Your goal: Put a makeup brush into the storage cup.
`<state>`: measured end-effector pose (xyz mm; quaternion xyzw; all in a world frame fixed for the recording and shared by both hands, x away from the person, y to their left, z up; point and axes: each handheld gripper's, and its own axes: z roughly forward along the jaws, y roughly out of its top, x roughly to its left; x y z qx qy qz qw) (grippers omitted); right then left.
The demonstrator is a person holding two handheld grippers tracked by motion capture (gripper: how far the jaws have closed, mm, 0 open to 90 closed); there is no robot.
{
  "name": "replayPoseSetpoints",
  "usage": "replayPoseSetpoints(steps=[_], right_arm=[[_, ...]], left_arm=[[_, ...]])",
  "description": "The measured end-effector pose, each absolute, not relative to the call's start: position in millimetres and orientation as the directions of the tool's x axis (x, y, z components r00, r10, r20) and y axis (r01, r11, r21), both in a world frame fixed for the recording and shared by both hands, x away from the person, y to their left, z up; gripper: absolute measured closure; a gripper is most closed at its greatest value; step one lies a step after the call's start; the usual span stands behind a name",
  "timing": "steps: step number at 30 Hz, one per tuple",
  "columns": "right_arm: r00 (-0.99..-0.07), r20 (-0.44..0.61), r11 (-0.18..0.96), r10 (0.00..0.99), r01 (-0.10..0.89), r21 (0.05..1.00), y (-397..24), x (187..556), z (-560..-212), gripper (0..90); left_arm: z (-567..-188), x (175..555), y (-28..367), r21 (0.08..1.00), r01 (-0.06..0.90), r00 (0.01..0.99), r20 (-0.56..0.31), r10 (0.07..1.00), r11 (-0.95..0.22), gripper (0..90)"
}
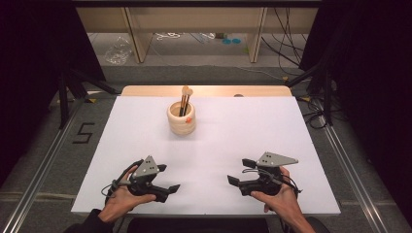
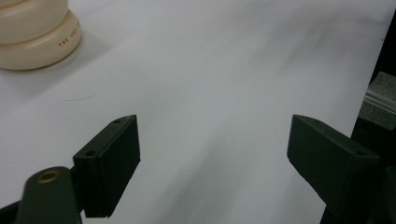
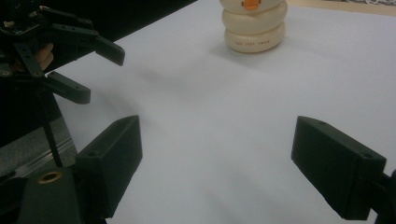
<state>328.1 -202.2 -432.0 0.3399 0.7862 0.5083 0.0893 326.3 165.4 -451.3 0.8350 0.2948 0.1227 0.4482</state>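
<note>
Start position: left gripper (image 1: 164,177) and right gripper (image 1: 241,171) low at near edge, jaws apart, empty. Holder (image 1: 181,119) with sticks (image 1: 185,100) well apart. Next, likely: reach forward, line up on sticks.

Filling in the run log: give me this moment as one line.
left gripper: open, empty | right gripper: open, empty | holder: upright, mid-table, sticks inside | contact: none

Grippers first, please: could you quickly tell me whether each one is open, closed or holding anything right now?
Left gripper: open, jaws wide apart, holding nothing.
Right gripper: open, jaws wide apart, holding nothing.
</note>
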Motion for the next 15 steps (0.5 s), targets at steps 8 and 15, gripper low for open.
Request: replayPoseSetpoints(steps=[8, 15], right_arm=[[-0.744, 0.205, 0.237, 0.636, 0.441, 0.865, -207.6, 330.9, -436.2, 17.0], [-0.734, 0.211, 0.226, 0.645, 0.447, 0.866, -210.5, 332.2, -436.6, 17.0]], left_arm=[[-451.5, 326.5, 164.2, 0.822, 0.368, 0.806, -0.05, 0.59, -0.434, 16.9], [-450.8, 327.0, 164.3, 0.823, 0.368, 0.806, -0.05, 0.59, -0.433, 16.9]])
